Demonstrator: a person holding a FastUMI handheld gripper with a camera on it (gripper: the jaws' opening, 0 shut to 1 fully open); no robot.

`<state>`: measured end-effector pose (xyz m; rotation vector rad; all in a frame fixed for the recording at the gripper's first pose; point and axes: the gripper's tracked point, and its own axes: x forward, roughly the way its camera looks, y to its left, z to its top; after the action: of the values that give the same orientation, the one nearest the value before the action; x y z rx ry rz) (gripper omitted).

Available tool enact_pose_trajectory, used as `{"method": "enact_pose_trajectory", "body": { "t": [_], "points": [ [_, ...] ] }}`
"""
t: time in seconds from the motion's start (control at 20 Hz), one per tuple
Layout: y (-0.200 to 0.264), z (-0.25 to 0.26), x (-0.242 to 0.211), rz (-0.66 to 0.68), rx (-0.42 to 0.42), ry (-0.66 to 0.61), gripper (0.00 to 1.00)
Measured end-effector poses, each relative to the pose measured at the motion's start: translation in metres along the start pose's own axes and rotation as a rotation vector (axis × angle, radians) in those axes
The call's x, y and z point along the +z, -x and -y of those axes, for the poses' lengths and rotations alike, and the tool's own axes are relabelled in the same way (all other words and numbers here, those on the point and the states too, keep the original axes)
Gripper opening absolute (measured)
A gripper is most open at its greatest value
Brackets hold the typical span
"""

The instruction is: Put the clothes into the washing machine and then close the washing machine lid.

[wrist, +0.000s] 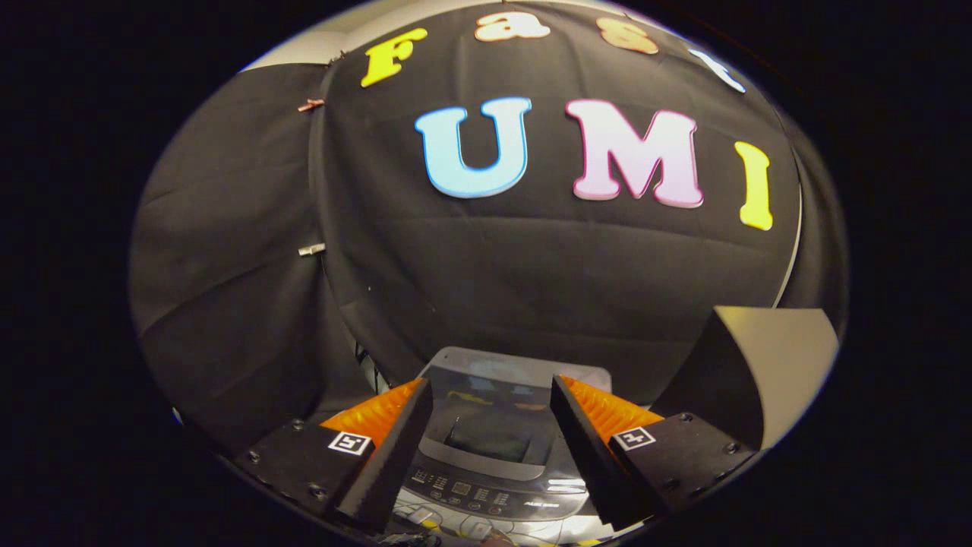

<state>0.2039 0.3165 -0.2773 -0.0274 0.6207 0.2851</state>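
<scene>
A grey top-loading washing machine (pixel 501 471) stands below and just ahead of my gripper (pixel 492 414), seen between the two fingers. Its glossy dark lid (pixel 493 395) lies flat over the top, with a control panel (pixel 486 494) along the near edge. The gripper is open, its fingers spread wide with nothing between them, held above the machine. I cannot make out any clothes.
The booth's black cloth wall (pixel 531 289) hangs right behind the machine. A dark panel with a pale face (pixel 759 365) stands at the right, beside the right finger. Cables and small items (pixel 456 528) lie under the machine's near edge.
</scene>
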Motion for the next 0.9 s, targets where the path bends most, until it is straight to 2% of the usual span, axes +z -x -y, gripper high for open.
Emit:
{"method": "enact_pose_trajectory", "body": {
  "t": [0.35,0.6,0.9],
  "points": [
    [0.124,0.035,0.028,0.192,0.007,-0.004,0.99],
    [0.212,0.075,0.034,0.339,-0.079,0.075,0.99],
    [0.303,0.092,0.009,0.454,-0.131,0.082,0.98]
  ]
}}
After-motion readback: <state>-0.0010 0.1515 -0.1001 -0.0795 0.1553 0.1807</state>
